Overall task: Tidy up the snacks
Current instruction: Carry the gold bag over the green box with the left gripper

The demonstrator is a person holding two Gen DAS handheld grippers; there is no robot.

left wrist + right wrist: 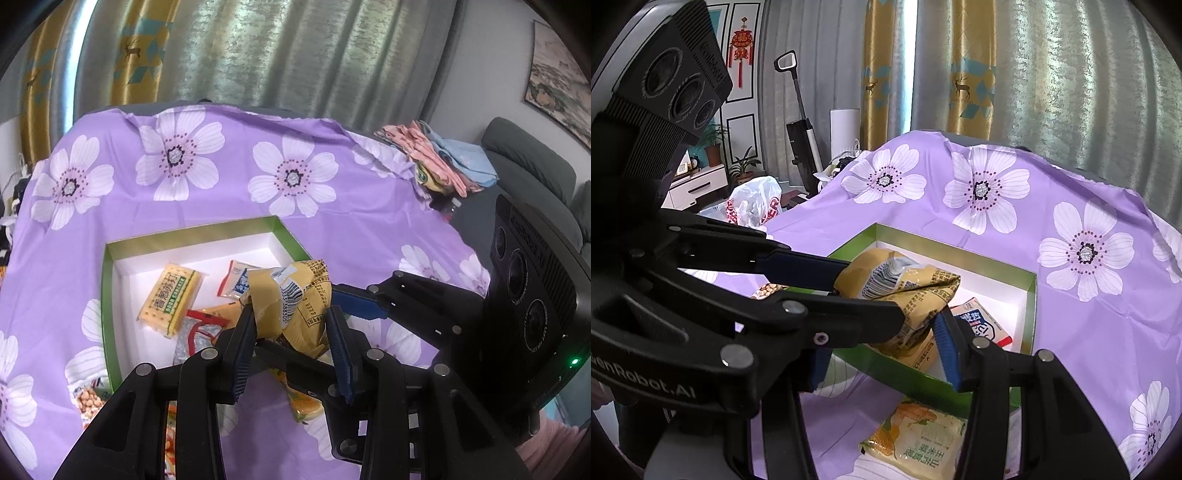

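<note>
A crumpled yellow snack bag (291, 299) with a barcode hangs over the green-rimmed white box (110, 295). Both grippers meet at it. My left gripper (291, 332) has its blue pads on either side of the bag's lower part. My right gripper (882, 328) comes from the side in the left wrist view (362, 302); the bag (901, 284) sits between its pads too. In the box lie a yellow soda cracker pack (171, 301), a white-and-blue packet (236, 282) and a red-and-silver packet (199, 332). A yellow corn snack pack (916, 439) lies on the cloth before the box.
A purple flowered cloth (229, 206) covers the table. Folded pink and blue cloths (439, 158) lie at its far right corner. A peanut-printed pack (90, 397) lies left of the box. A white plastic bag (753, 203) and an upright vacuum cleaner (801, 133) stand beyond the table.
</note>
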